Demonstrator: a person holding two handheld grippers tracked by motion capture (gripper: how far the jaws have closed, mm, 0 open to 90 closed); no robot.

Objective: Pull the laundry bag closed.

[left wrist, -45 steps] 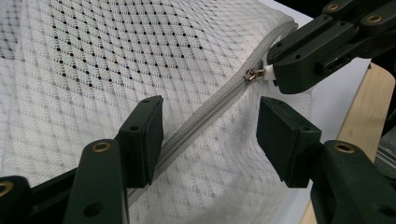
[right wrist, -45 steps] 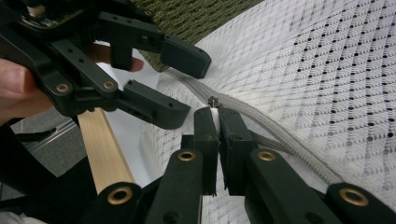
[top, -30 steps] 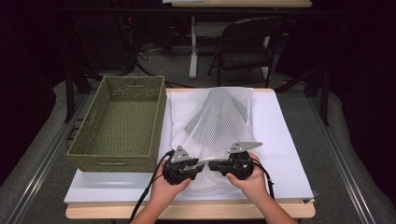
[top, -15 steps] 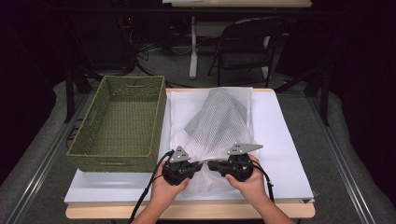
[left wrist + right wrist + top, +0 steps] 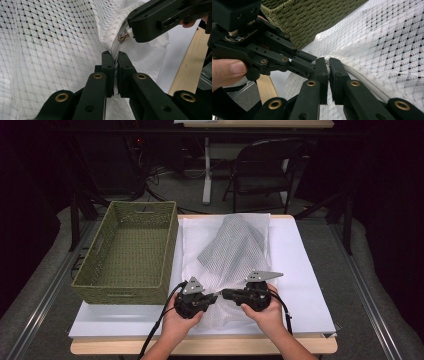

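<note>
White mesh laundry bag (image 5: 227,257) spread over the white sheet (image 5: 305,285) at the middle of the table (image 5: 200,347), just right of the woven green basket (image 5: 127,252), with something grey showing through the netting toward the far end. Near edge of the bag bunched up between both tools.

Left gripper (image 5: 216,298) clamped on the zipper tape (image 5: 115,50), jaws pressed together with the fabric pinched in the seam between them. Right gripper (image 5: 224,294) closed on the small white zipper pull (image 5: 130,32), metal slider (image 5: 122,38) dangling just below it (seen best in the left gripper view, where the other tool comes in from the upper right). Tips of both tools nearly touching, just right of the basket's near right corner.

Judging from this: zipping step in hand, with the bag anchored on one side and the pull gripped on the other, though opening or closing cannot be told from how the teeth lie here.

Next move calls for keeping the left clamp firm on the tape as a brace, then drawing the pull steadily along the line of the zipper, away from the anchoring tool. Worth keeping the track taut and straight, since slack mesh beside the slider could snag. Worth watching the grip too: small pull, easy to slip from the pads.
</note>
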